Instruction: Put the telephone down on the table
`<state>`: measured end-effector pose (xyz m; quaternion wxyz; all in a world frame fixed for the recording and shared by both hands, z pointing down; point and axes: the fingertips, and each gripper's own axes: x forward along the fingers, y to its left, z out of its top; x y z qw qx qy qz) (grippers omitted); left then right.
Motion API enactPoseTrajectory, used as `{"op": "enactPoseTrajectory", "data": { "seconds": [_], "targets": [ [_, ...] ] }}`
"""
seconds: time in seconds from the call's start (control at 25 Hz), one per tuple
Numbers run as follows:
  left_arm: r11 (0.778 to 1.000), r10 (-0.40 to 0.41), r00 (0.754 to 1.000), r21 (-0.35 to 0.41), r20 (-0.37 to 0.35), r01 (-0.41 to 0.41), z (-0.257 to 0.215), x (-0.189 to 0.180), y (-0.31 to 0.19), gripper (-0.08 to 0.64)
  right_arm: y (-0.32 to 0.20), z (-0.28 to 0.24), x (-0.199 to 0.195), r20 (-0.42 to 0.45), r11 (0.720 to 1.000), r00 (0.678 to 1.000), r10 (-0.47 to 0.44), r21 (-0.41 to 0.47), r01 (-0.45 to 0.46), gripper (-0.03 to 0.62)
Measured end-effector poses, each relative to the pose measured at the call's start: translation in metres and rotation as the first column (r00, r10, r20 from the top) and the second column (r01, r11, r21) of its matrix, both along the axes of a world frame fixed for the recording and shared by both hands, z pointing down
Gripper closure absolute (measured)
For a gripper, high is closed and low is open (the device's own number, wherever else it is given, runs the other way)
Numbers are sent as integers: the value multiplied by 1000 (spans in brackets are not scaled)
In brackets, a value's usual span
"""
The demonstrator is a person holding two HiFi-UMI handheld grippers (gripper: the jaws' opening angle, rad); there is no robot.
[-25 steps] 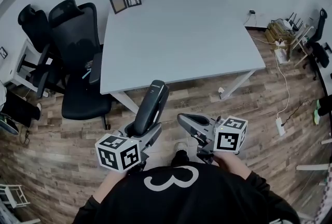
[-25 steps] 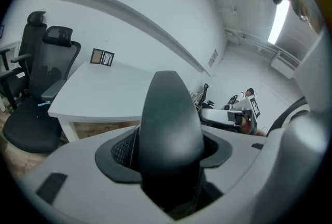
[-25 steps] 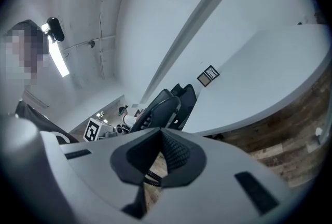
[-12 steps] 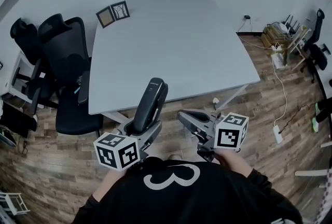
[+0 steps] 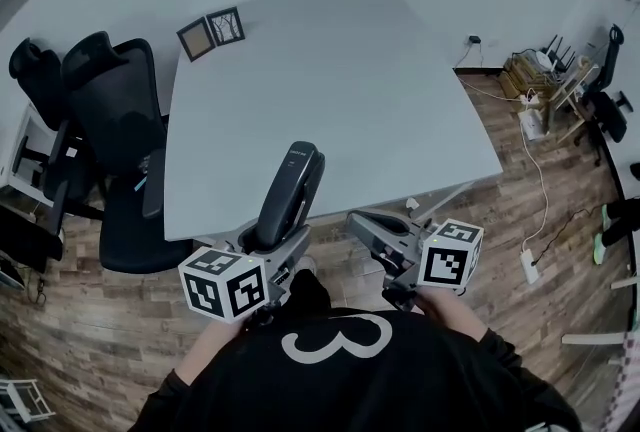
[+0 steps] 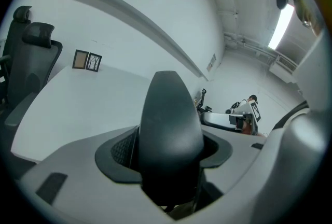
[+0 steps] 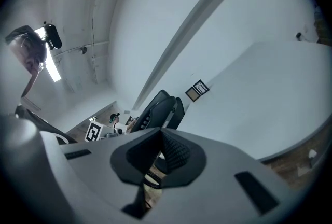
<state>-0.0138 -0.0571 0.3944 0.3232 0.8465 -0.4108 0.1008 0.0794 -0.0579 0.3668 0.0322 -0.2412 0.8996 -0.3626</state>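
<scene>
The left gripper [image 5: 272, 247] is clamped on the lower end of the black telephone handset [image 5: 292, 192]. The handset juts up and forward in the air, its top end over the near edge of the table [image 5: 340, 90] and not resting on it. The right gripper [image 7: 155, 158] hangs beside it with its jaws together and nothing between them.

This looks like the carrying step, with the set-down not yet begun. The next move calls for reaching out over the tabletop, lowering and levelling the handset until it lies flat, then parting the jaws.

The pale tabletop carries only two small picture frames [image 5: 211, 32] at its far left corner. Black office chairs [image 5: 105, 110] stand along its left edge. On the wood-pattern floor [image 5: 520, 320] to the right lie a power strip [image 5: 527, 265] and cables.
</scene>
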Motion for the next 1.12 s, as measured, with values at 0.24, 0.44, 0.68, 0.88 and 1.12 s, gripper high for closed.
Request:
{"op": "enactPoseTrajectory", "data": {
  "seconds": [0.24,0.44,0.68,0.88,1.12],
  "targets": [
    [1000,3,1000,-16,4,-3,4,-16,-60,270,-59,1,-12,2,1000,1000,22,-18,-22,583],
    [1000,-7,1000,-27,11,8,7,-38,-108,270,-106,3,-30,13,999,1000,28,-38,-27,584],
    [998,-10,1000,-69,27,12,20,-61,-149,270,-149,4,-48,14,998,999,40,-56,-39,583],
    [995,0,1000,-97,31,3,33,-74,-174,270,-174,14,-57,12,995,998,62,-76,-61,584],
    [995,21,998,-103,53,-15,40,-83,-198,270,-195,19,-65,17,993,997,78,-87,-76,584]
  ]
}}
